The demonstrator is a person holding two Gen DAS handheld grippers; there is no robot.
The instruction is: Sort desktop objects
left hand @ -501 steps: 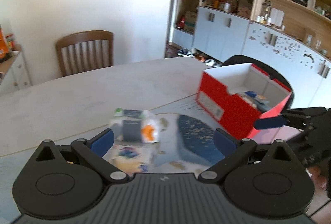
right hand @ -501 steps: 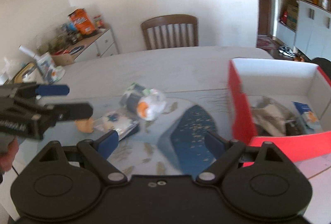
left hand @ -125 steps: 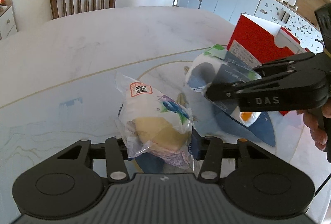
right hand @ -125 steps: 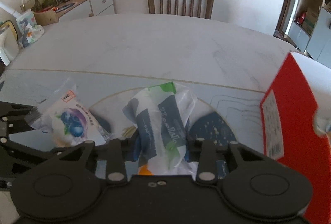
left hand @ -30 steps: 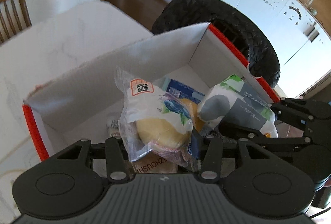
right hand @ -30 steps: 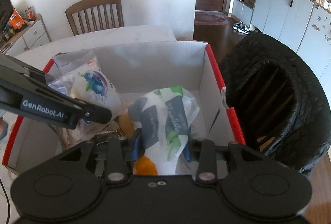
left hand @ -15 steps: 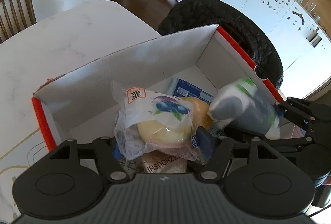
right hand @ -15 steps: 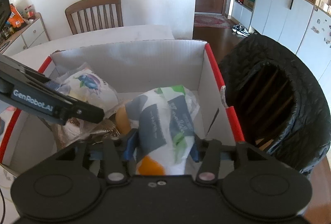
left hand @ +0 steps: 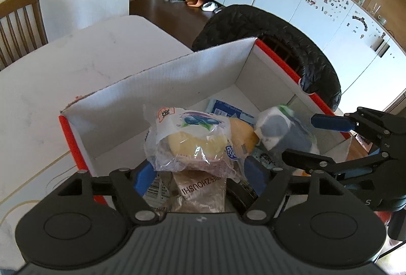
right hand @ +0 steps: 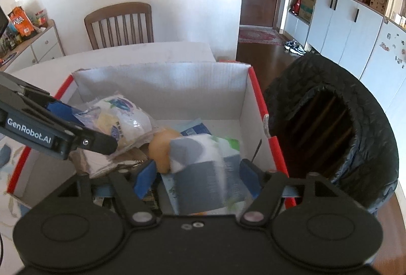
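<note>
Both grippers hover over the red cardboard box (left hand: 162, 82) (right hand: 256, 97) with white inner walls. My left gripper (left hand: 200, 173) is open; the clear bread bag with a blueberry label (left hand: 190, 138) (right hand: 121, 120) lies loose between its fingers on other packets. My right gripper (right hand: 198, 178) is open too; the grey, white and green packet (right hand: 203, 168) (left hand: 281, 132) is blurred, dropping between its fingers into the box. A round orange bun (right hand: 161, 145) lies beside it.
A black padded chair (right hand: 337, 138) (left hand: 266, 28) stands right behind the box. The white marble table (left hand: 50, 66) stretches left. A wooden chair (right hand: 119, 23) stands at the far side. A blue packet (left hand: 225, 112) and a brown packet (left hand: 200, 188) lie in the box.
Both grippers carried their bags from the table over the box and, in the last half second, opened. The bread bag has settled and the grey packet is falling into the box.
</note>
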